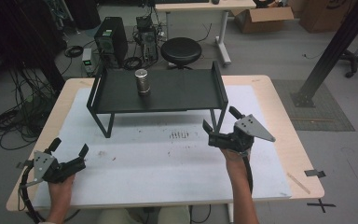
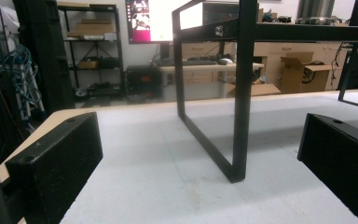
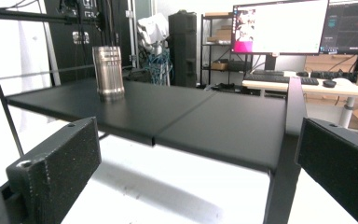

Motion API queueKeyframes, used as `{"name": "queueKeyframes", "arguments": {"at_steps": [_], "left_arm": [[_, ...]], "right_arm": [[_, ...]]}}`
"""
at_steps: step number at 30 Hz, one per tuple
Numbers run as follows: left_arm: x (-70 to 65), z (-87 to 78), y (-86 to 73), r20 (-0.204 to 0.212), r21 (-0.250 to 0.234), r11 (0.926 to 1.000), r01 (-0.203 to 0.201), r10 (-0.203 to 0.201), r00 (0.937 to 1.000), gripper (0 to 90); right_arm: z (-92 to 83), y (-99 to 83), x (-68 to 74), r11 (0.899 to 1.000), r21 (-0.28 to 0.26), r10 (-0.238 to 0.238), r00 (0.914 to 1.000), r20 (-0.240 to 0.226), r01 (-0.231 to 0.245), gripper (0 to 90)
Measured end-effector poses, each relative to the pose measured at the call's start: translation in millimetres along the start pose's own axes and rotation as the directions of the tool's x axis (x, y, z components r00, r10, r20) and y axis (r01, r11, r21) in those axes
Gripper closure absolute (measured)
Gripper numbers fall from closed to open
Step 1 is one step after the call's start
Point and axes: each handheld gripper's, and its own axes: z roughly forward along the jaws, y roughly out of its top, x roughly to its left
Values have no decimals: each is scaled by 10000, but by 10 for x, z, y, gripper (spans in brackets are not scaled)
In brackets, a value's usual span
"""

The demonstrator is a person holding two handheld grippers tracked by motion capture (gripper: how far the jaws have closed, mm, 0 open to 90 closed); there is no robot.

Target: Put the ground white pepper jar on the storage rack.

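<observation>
White mat (image 1: 168, 158) covers the table (image 1: 286, 140); cables and boxes crowd the lab floor behind. Black shelf (image 1: 177, 93) stands at the mat's 12 o'clock edge on thin legs. Steel cup (image 1: 142, 81) sits upright on the shelf deck, left of centre and nearer the back rail.

Right gripper (image 1: 220, 120): jaws spread wide, nothing between them, raised at about 4 o'clock from the cup and just beside the shelf's front right leg. In the right gripper view the cup (image 3: 108, 73) lies toward 11 o'clock, well apart from the jaws, across the deck (image 3: 205, 116).

Left gripper (image 1: 69, 148): also released, empty, low over the mat at 7 o'clock, well apart from the shelf. The left gripper view looks at the shelf's left leg (image 2: 240, 93).

Judged step: right gripper reaching for the cup, not yet near.

Risks:
- Right end rail (image 3: 292, 107) stands between gripper and cup; a flat approach could catch a jaw on it and shove the shelf, which looks light.
- Cup is tall, narrow, smooth metal; a glancing jaw could tip it, and it would likely roll on the deck.
- High or off-centre grip may let it slip or cock.
- Trailing cable could snag the table edge.
</observation>
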Motion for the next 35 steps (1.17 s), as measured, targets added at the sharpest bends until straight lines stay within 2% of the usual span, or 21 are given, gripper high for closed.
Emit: {"name": "queueKeyframes", "arguments": {"at_steps": [1,2,9,16,28,35], "left_arm": [[0,0,0,0,-3,10000,0,0,10000,3],[0,0,0,1,-5,10000,2,-2,10000,3],[-1,0,0,1,-6,10000,0,0,10000,3],[0,0,0,0,-4,10000,0,0,10000,2],[-1,-1,-1,7,-10,10000,-17,17,10000,2],[-2,-1,-1,9,-22,10000,-13,13,10000,2]], "right_arm": [[-29,-93,-1,10000,79,-23,10000,65,22,0],[-29,-93,-1,10000,79,-23,10000,65,22,0],[-93,-439,-24,9995,241,190,9992,338,-198,0],[-138,-681,-54,9984,328,430,9972,611,-451,0],[-169,-958,-48,9983,164,535,9940,954,-553,0],[-174,-1010,-13,9997,167,162,9952,967,-178,0]]}}
